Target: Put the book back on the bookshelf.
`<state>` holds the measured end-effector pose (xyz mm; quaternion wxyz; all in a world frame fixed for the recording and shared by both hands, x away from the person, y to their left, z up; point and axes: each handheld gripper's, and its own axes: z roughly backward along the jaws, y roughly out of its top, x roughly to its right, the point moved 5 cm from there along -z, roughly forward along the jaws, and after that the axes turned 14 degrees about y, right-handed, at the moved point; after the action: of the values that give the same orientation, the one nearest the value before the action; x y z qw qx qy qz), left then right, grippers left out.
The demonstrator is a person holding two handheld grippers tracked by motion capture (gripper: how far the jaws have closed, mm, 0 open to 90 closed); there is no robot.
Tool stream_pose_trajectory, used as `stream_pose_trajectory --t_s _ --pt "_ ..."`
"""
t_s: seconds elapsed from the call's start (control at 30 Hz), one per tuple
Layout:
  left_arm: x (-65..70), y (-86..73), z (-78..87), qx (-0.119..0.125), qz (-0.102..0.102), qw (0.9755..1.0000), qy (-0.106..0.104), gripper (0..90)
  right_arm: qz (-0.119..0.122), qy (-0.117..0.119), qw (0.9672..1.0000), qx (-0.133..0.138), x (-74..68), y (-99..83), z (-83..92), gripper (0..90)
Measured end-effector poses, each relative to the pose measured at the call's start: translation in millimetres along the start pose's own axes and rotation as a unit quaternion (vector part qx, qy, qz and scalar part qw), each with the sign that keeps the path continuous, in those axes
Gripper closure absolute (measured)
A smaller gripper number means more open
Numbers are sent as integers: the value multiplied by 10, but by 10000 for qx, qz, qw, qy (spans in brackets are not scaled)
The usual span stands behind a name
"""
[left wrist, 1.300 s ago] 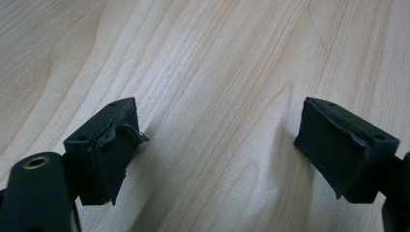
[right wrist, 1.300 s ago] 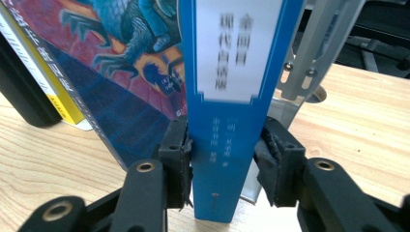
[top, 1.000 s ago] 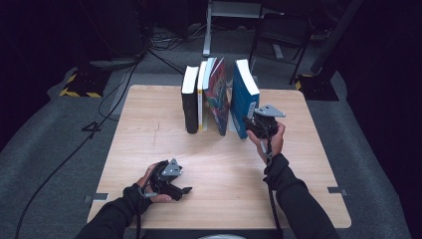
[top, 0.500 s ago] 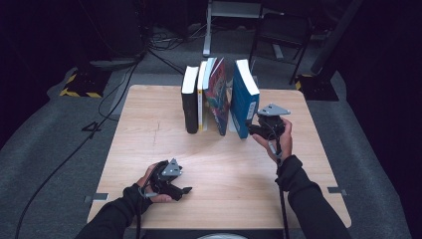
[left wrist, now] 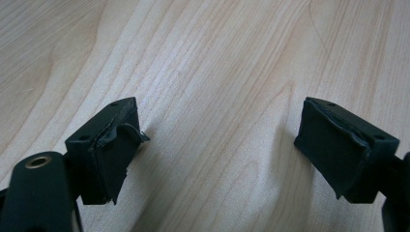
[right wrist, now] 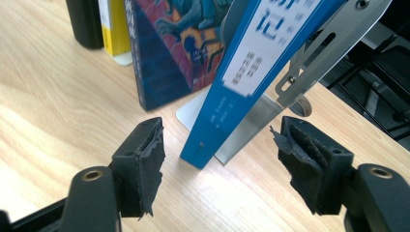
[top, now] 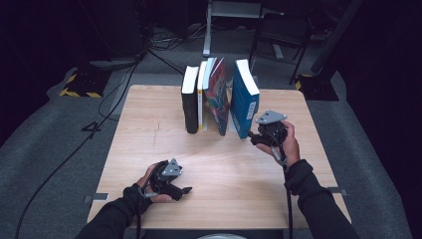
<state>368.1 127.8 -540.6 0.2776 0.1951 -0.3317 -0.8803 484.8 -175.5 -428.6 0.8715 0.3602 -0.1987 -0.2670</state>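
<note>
Blue hardback book [top: 245, 99] with white spine label: you have it at the right end of a row of four standing books, leaning against a silver metal bookend [right wrist: 309, 53].

Count four books: the blue one, a dark illustrated paperback [top: 219, 94], a thin yellow-spined book [top: 201, 97] and a black book [top: 189, 99]; one bookend; two grippers. Since a second ago your right gripper [top: 255, 137] has drawn back from the blue book, its fingers [right wrist: 145, 164] just opening, now wide and empty, the book's lower corner ahead between them. Your left gripper [top: 185, 189] lies unmoved near the front edge, fingers [left wrist: 109, 154] wide, holding nothing. The light wooden bench [top: 149, 129] stands on grey carpet in a dark room with cables.
</note>
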Motion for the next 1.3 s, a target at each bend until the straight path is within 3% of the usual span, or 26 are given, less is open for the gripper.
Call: stream_pose_trajectory --t_s 0.7,1.3 --pt "0 0 0 1 1 10000 6 159 436 144 9978 -479 -212 -375 128 311" --pt "1 -1 1 2 7 10000 12 159 330 233 9983 -411 -282 -704 350 306"
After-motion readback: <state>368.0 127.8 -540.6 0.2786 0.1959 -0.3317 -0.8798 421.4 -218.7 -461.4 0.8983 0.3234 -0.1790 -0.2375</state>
